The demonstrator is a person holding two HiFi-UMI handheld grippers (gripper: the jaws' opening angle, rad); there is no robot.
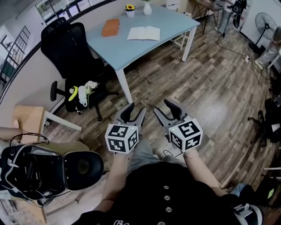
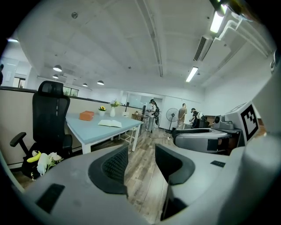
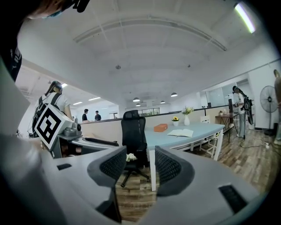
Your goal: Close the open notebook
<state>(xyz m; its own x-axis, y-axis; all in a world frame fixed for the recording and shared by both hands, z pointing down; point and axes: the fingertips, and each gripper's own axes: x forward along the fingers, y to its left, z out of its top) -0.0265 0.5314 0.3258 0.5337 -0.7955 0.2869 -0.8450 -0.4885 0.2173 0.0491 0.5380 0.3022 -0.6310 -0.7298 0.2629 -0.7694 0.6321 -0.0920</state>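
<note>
Open notebook with white pages (image 1: 144, 33): lies flat, spread open, on the light-blue rectangular table (image 1: 125, 55), toward the far side, well apart from both grippers.

On the same tabletop:
- orange flat block (image 1: 110, 27) left of the notebook, not touching it
- small white pot with a yellow flower (image 1: 130, 9) and a white vase (image 1: 147, 8) at the far edge, behind the notebook

Left gripper (image 1: 133, 113): jaws apart, nothing between them, only floor seen through the gap. Right gripper (image 1: 170, 110): jaws apart too, empty. The two are side by side, held low in front of the person, both pointing toward the table.

Between the grippers and the table: brown wood-plank floor (image 1: 206, 88) and the table's near white leg (image 1: 124, 84).

Black high-back office chair (image 1: 70, 48) stands at the table's left side, near the near corner; on its seat are a yellow banana (image 1: 73, 93) and white flowers (image 1: 90, 87).

A light wooden side table (image 1: 28, 121) and an open black case with cables (image 1: 30, 169) sit on the person's left. A black standing fan (image 1: 265, 21) is far right.
</note>
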